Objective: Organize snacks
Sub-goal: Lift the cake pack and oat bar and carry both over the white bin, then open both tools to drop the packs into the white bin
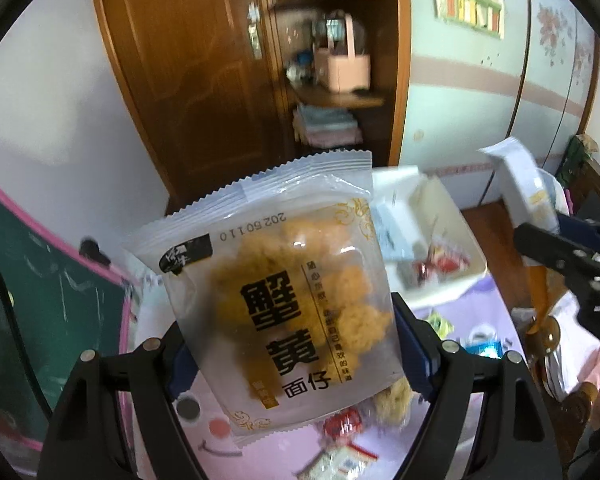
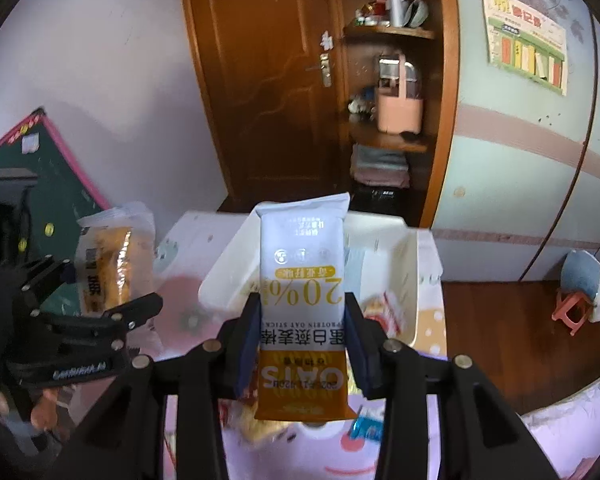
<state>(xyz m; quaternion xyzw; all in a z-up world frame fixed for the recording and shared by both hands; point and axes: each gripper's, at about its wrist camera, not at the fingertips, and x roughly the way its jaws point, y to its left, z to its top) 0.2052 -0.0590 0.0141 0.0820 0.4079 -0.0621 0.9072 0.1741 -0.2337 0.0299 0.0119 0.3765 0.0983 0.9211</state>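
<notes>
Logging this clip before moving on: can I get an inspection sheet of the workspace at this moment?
Surface: pink cartoon-print cover.
Job's things: crab-roe noodle snack bag; oat bar; white bin behind, holding some snacks.
Clutter: loose wrapped snacks on the cover.
Grippers: left gripper shut on the bag; right gripper shut on the bar, both lifted.
Cables: nothing seen.
Surroundings: wooden door, shelf with pink caddy, green board.

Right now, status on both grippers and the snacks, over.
Left gripper shut on crab-roe noodle snack pack. Right gripper shut on oat bar. White bin ahead, nothing blocking it.
</notes>
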